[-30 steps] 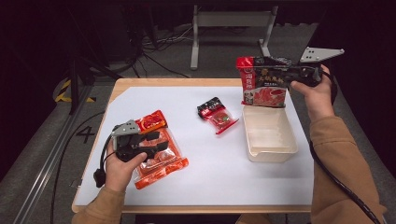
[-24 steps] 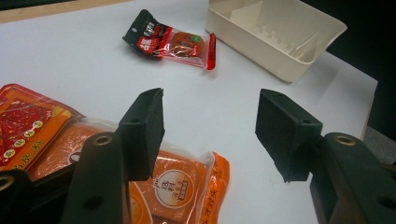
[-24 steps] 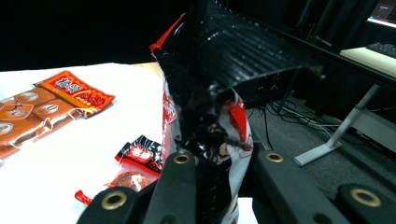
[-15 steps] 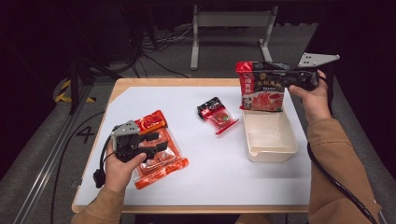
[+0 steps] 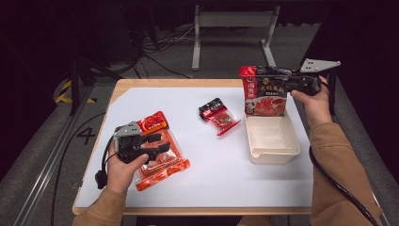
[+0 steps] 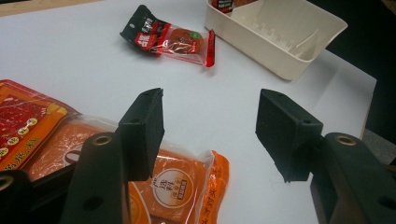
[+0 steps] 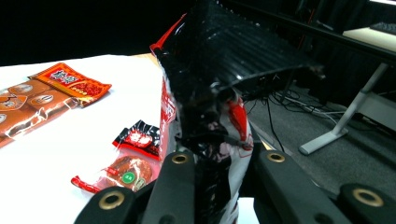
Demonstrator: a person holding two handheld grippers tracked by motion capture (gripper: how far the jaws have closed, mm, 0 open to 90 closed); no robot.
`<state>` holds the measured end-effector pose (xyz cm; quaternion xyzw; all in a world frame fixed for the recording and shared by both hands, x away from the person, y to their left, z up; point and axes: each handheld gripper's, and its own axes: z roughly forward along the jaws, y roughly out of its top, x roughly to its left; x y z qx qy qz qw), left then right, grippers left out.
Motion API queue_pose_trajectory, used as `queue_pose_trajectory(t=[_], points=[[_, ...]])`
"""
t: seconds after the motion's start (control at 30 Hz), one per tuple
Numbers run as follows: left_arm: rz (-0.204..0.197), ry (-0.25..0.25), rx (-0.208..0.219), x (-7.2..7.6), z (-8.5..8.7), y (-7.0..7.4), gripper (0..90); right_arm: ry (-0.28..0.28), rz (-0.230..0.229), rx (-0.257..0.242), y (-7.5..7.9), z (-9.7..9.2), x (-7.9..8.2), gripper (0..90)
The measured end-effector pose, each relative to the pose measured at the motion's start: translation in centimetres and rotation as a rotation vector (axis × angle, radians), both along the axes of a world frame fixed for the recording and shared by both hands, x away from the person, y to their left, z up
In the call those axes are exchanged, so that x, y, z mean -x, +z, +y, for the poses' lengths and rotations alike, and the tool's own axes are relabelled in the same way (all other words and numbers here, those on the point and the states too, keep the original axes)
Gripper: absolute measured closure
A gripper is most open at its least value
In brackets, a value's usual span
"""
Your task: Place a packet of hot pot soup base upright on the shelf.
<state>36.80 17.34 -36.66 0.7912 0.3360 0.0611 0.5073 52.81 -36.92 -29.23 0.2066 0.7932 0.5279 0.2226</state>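
While my right fingers [image 5: 263, 81] clamp the black top seal of the tall red pouch [image 5: 264, 96], it hangs upright over the far end of the cream tub [image 5: 273, 141], its lower edge at or just inside the rim; I cannot tell whether it touches. I judge the pouch soft and glossy, likely slippery, with a filled lower body that pulls down on the seal. The flat crimped top is the sound place to grip: in the right gripper view the film [image 7: 219, 116] creases and bunches between the closed pads, so it may slide if swung.

My left fingers [image 6: 210, 133] stand about half open and hold nothing, poised over the orange pack [image 6: 180, 186] on the white surface [image 5: 221, 174]. That pack looks flat and limp; I would take it by an edge.

A small red and black sachet [image 5: 219, 114] lies between the two, apart from both. The tub holds nothing that I can see.
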Motion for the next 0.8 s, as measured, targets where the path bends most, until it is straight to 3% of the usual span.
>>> queue_pose_trajectory(t=[0.13,0.27,0.47,0.6,0.8], points=[[-0.004,-0.006,-0.004,-0.2,0.0,0.0,42.9,0.000,0.016,0.009,-0.7,0.0,0.0,80.5],[0.000,-0.009,-0.003,-0.3,-0.2,0.0,42.8,-0.004,0.014,-0.021,-1.2,0.2,0.0,79.5],[0.001,-0.012,0.000,-0.3,-0.2,0.0,42.8,-0.027,0.064,0.020,-2.4,0.5,-0.1,77.6],[0.007,-0.019,-0.009,-0.4,-0.3,-0.2,42.2,-0.052,0.074,-0.035,-3.3,-0.3,0.3,76.9],[0.009,-0.020,-0.012,-0.4,-0.6,-0.2,41.4,-0.089,0.083,-0.027,-3.6,-0.8,0.7,76.4]])
